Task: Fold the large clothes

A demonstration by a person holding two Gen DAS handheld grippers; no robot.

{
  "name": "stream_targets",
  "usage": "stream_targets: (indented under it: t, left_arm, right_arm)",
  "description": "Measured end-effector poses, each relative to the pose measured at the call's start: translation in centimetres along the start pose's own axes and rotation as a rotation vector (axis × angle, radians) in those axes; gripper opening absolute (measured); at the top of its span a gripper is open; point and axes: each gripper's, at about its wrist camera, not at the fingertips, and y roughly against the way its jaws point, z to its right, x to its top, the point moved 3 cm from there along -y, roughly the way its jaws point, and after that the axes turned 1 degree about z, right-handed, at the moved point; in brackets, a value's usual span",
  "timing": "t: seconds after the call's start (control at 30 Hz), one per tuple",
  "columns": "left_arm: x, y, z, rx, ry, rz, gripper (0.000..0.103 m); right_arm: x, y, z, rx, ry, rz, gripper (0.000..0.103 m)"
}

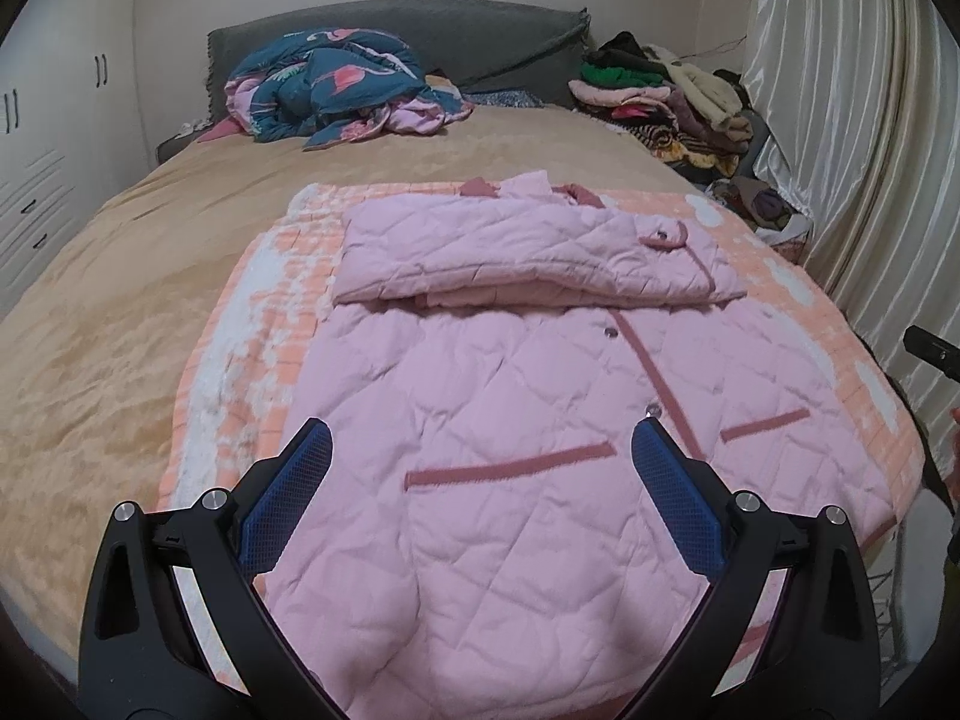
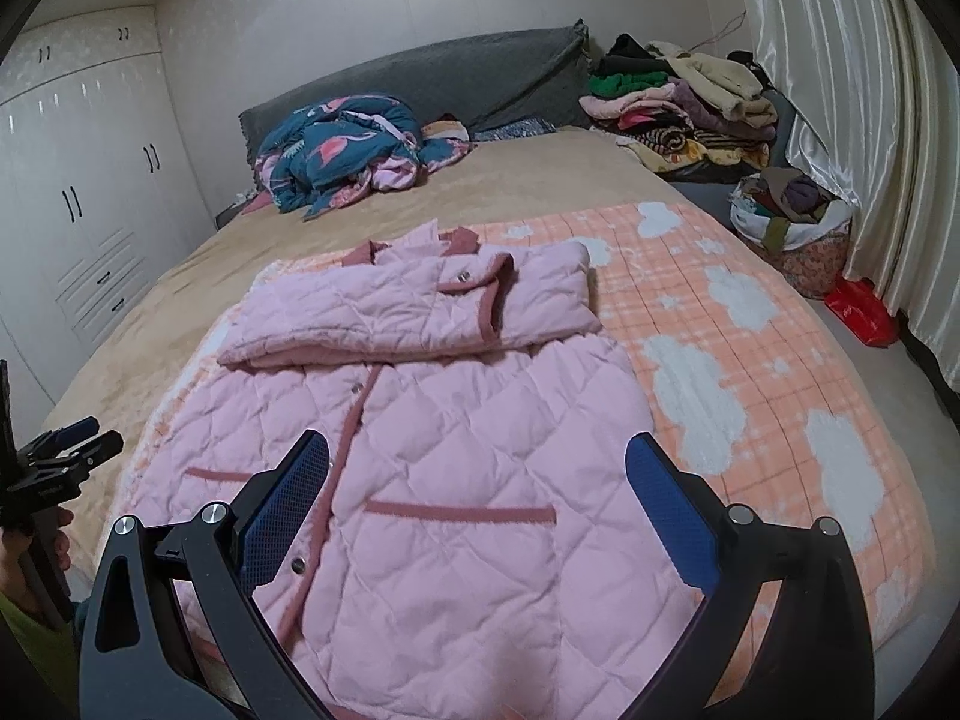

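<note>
A pink quilted jacket (image 1: 516,438) (image 2: 468,450) lies buttoned-side up on an orange checked blanket (image 1: 264,324) (image 2: 750,324) spread over the bed. Its sleeves (image 1: 516,252) (image 2: 420,306) are folded across the chest below the collar. My left gripper (image 1: 483,450) hovers open above the jacket's lower left part, near the hem. Above the lower right part my right gripper (image 2: 477,474) hangs open too. Neither holds any cloth. The left gripper (image 2: 84,438) also shows at the left edge of the right wrist view, held by a hand.
A tan bedspread (image 1: 120,276) covers the bed. A crumpled teal flamingo quilt (image 1: 336,90) (image 2: 348,150) lies by the grey headboard (image 2: 432,78). Stacked clothes (image 2: 684,108) and a full basket (image 2: 792,222) sit at the right by shiny curtains (image 2: 840,90). White wardrobes (image 2: 78,180) line the left wall.
</note>
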Motion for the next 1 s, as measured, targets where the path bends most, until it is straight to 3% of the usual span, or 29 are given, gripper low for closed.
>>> stream_targets:
  t: [1.0]
  left_arm:
    - [-7.3, -2.2, -3.8, 0.041, 0.081, -0.206, 0.094]
  right_arm:
    - [-8.1, -2.4, 3.4, -0.063, -0.009, -0.186, 0.099]
